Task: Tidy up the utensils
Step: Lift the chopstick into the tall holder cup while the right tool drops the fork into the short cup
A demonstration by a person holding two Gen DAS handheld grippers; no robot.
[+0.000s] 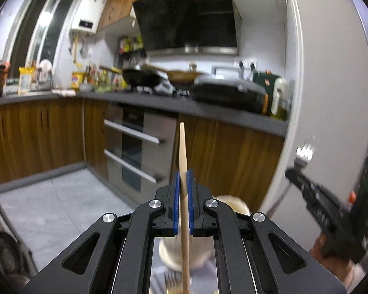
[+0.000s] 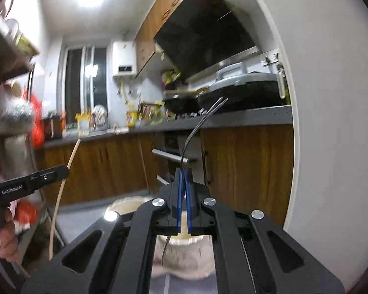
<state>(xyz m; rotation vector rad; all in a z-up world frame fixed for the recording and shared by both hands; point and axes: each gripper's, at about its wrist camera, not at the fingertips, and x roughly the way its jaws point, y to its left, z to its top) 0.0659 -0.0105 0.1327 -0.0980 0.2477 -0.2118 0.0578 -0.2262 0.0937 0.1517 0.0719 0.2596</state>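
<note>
My left gripper (image 1: 183, 171) is shut on a wooden chopstick (image 1: 183, 152) that points up and forward. It also shows in the right wrist view (image 2: 61, 196), held by the left gripper (image 2: 49, 175) at the left edge. My right gripper (image 2: 184, 170) is shut on a metal fork (image 2: 196, 127) whose curved tines point up and right. The right gripper shows blurred at the right of the left wrist view (image 1: 314, 191). A cream cup (image 2: 125, 204) sits below both grippers, partly hidden; it also shows in the left wrist view (image 1: 235, 204). Fork tines (image 1: 170, 281) lie beneath the left gripper.
A dark kitchen counter (image 1: 208, 109) runs across with pans (image 1: 142, 76) on a hob, bottles and packets. Wooden cabinets and an oven (image 1: 135, 144) stand below. A white wall edge (image 1: 292, 98) is at right. A shelf with red bags (image 2: 34, 117) is at left.
</note>
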